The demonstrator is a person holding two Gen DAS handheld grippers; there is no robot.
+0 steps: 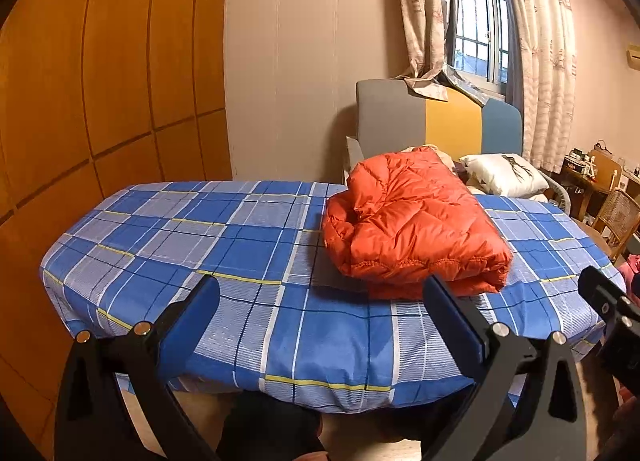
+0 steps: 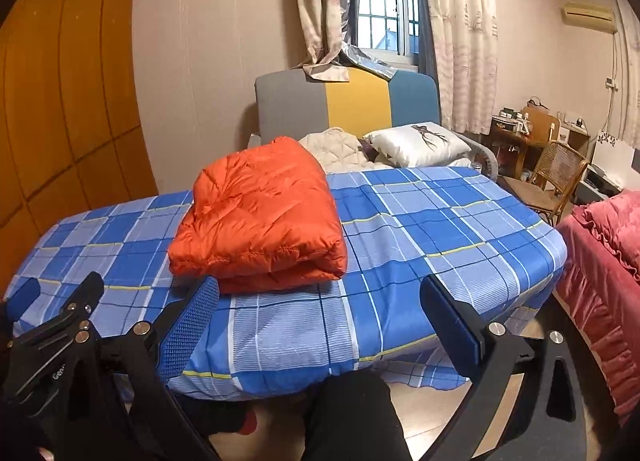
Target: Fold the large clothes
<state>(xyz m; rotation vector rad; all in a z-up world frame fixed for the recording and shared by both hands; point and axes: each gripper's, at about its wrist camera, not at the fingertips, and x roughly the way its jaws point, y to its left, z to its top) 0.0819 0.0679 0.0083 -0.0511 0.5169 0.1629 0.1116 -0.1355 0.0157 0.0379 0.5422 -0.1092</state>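
Lying folded on the plaid bed, orange jacket; each gripper wide, empty.

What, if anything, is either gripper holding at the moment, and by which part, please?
Nothing is held: the left gripper and right gripper are both open and empty, short of the folded orange jacket.

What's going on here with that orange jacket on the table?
A person is folding clothes with a handheld gripper in each hand. The orange puffer jacket already lies folded into a thick bundle on the table's blue plaid cloth. Neither gripper touches it: the left gripper and the right gripper are both open and hang near the table's front edge, short of the jacket. The fold looks finished or nearly so.
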